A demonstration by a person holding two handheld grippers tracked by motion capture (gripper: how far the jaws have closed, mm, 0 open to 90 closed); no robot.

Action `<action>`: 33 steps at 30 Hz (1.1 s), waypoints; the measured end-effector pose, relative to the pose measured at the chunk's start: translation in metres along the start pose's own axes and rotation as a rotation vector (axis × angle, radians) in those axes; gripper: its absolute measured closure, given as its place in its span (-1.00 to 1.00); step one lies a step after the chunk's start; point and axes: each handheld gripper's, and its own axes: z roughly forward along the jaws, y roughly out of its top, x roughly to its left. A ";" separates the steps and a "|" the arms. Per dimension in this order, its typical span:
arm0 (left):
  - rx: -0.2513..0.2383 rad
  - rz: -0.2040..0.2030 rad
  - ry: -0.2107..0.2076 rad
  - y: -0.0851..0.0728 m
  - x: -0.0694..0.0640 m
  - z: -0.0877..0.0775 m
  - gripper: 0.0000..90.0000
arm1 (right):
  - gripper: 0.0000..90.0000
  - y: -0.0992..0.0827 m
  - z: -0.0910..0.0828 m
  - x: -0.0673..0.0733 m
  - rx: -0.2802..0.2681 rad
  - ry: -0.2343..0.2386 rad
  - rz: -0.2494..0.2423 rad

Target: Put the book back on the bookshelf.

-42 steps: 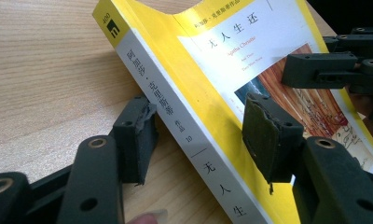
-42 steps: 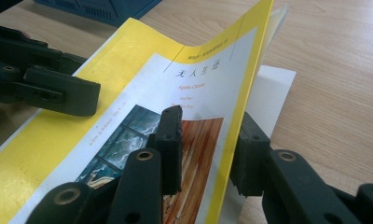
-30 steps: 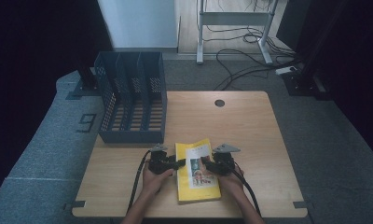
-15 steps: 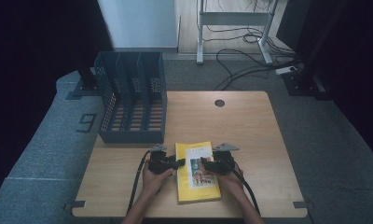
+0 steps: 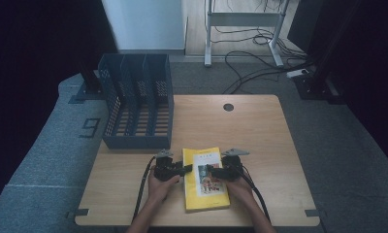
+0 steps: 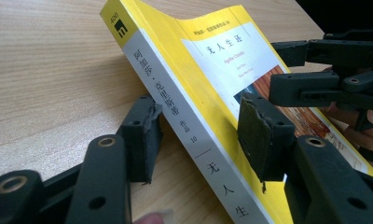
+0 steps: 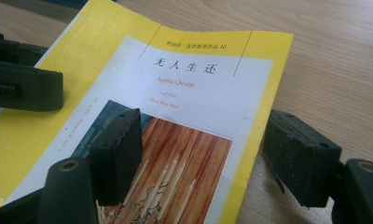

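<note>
The book [image 5: 205, 177] lies on the tabletop [image 5: 260, 131] between both grippers. The left gripper [image 6: 198, 135], jaws closing, straddles the lifted spine without pinching; the right gripper [image 7: 201, 154], jaws opening, straddles the opposite edge. Squeeze the spine squarely before lifting.
</note>
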 end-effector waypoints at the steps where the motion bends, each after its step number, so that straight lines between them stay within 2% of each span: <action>1: 0.000 0.000 -0.001 0.000 0.000 -0.001 0.14 | -0.37 0.000 0.000 0.000 -0.003 0.003 -0.005; 7: 0.000 0.001 -0.011 0.001 -0.001 -0.004 0.17 | -0.36 0.000 -0.002 0.002 -0.004 0.003 -0.029; 10: 0.001 -0.003 -0.035 0.002 -0.002 -0.005 0.20 | -0.34 -0.001 -0.002 0.001 -0.004 0.032 -0.029; 11: 0.006 0.001 -0.038 0.003 -0.003 -0.005 0.21 | -0.32 -0.001 -0.002 0.002 -0.008 0.053 -0.037; 14: 0.008 0.029 -0.028 0.005 -0.007 -0.008 0.22 | -0.32 -0.001 -0.003 0.004 -0.012 0.053 -0.050; 23: 0.001 0.065 -0.043 0.010 -0.011 -0.018 0.29 | -0.28 0.001 -0.012 0.007 -0.035 0.071 -0.082; 27: -0.028 0.053 -0.055 0.010 -0.010 -0.023 0.38 | -0.26 0.002 -0.014 0.006 -0.044 0.085 -0.074; 33: -0.039 0.047 -0.076 0.010 -0.009 -0.025 0.41 | -0.31 0.003 -0.015 0.006 -0.044 0.089 -0.073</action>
